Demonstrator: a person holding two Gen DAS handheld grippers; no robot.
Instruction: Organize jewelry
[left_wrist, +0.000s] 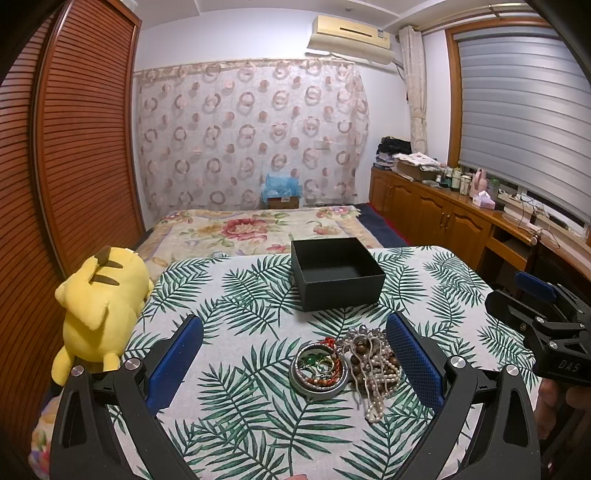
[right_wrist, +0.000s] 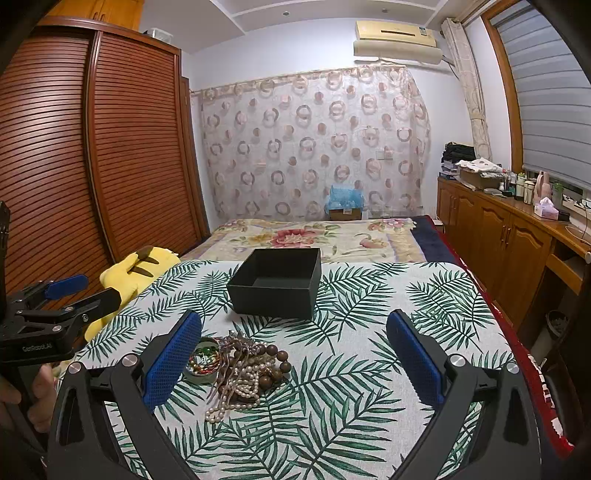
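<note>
A heap of jewelry lies on the leaf-print tablecloth (left_wrist: 240, 369): a silver bangle (left_wrist: 318, 371) ringing green and red pieces, and beside it a tangle of pearl strands and brown wooden beads (left_wrist: 373, 363). Behind it stands an open black box (left_wrist: 336, 273), with nothing inside. My left gripper (left_wrist: 295, 350) is open and hovers just short of the heap, which lies between its blue pads. In the right wrist view the heap (right_wrist: 240, 369) sits by the left pad of my open right gripper (right_wrist: 295, 350), with the black box (right_wrist: 275, 282) beyond.
A yellow plush toy (left_wrist: 98, 314) leans at the table's left edge. A bed with a floral cover (left_wrist: 251, 229) lies behind the table. Wooden cabinets (right_wrist: 498, 240) with clutter run along the right, and a slatted wardrobe (right_wrist: 92, 166) fills the left.
</note>
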